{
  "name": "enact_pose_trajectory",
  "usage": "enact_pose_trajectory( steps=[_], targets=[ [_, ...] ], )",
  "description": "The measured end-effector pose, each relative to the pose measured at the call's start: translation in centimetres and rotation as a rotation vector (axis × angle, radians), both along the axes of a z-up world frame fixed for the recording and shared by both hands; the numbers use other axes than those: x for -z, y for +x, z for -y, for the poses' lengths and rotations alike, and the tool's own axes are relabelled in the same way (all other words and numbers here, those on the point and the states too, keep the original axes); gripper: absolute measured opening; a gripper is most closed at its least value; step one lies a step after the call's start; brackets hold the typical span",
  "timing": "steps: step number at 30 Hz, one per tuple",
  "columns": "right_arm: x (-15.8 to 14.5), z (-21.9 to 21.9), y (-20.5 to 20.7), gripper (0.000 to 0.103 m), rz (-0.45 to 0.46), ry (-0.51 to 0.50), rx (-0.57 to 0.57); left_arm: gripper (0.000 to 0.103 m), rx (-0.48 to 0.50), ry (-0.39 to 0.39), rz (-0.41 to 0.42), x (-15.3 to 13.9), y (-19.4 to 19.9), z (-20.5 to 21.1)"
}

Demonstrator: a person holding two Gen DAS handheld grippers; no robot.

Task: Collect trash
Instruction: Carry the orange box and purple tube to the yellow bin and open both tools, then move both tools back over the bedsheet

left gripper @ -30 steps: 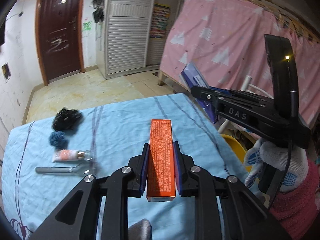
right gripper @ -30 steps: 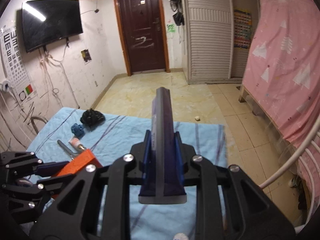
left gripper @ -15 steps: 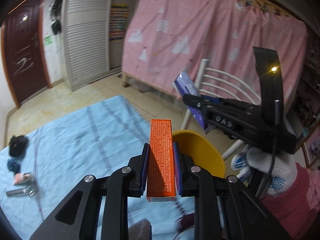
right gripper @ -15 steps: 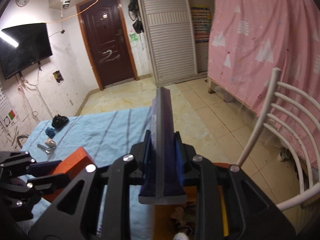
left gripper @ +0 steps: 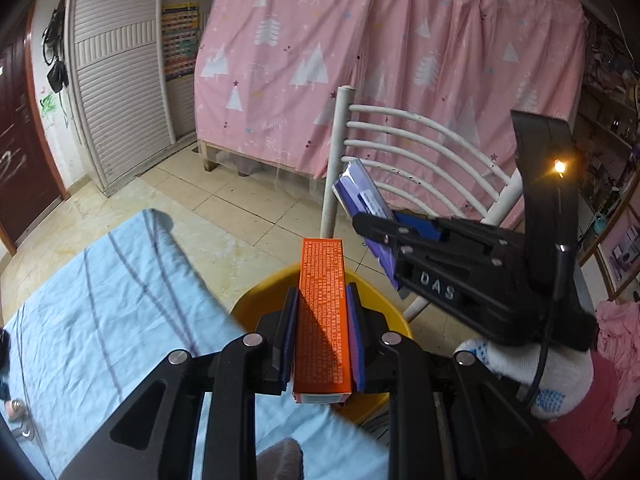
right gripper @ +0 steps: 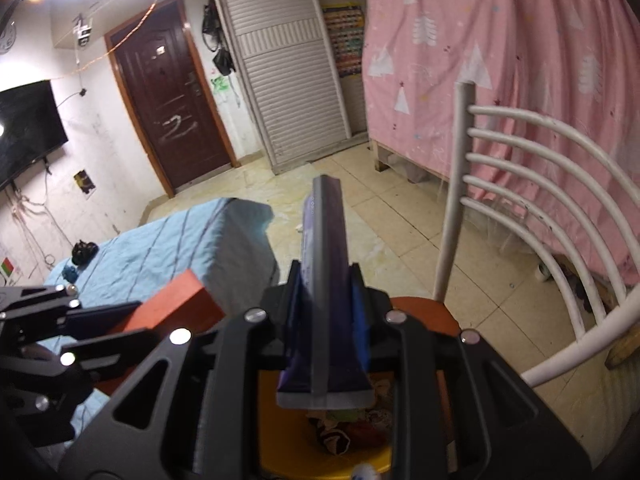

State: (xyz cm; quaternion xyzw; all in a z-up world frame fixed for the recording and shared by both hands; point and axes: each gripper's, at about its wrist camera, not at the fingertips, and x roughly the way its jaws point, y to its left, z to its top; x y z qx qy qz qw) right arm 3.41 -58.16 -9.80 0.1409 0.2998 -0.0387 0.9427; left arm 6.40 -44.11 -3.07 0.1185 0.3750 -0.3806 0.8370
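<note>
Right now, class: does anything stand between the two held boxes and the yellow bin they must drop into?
Nothing visible does. The left gripper holds the orange box over the yellow bin; the right gripper holds the purple box above it. The bin's mouth is open, with some trash inside.

Desk (right gripper: 168, 248) under light-blue striped cloth (left gripper: 100, 320). Black bundle (right gripper: 83, 252) on cloth at desk's far end, small blue lump (right gripper: 70, 273) just beside it. Tiled floor (right gripper: 400, 232) past desk; white scrap (right gripper: 298, 229) on tiles near desk corner.
</note>
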Motion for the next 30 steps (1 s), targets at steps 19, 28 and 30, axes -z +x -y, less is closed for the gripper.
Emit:
enact_pose_trajectory(
  steps=[19, 28, 30],
  targets=[
    [0.5, -2.2, 1.4, 0.053, -0.04, 0.012, -0.017, 0.067, -0.115, -0.056, -0.036, -0.8, 1.7, -5.1],
    [-1.6, -7.8, 3.6, 0.062, -0.033, -0.038, -0.105, 0.067, -0.236, -0.092, 0.011, -3.2, 3.5, -12.2],
    [-1.9, -9.5, 4.2, 0.063, -0.034, -0.052, -0.136, 0.067, -0.266, -0.09, 0.023, -3.6, 4.1, -14.0]
  ],
)
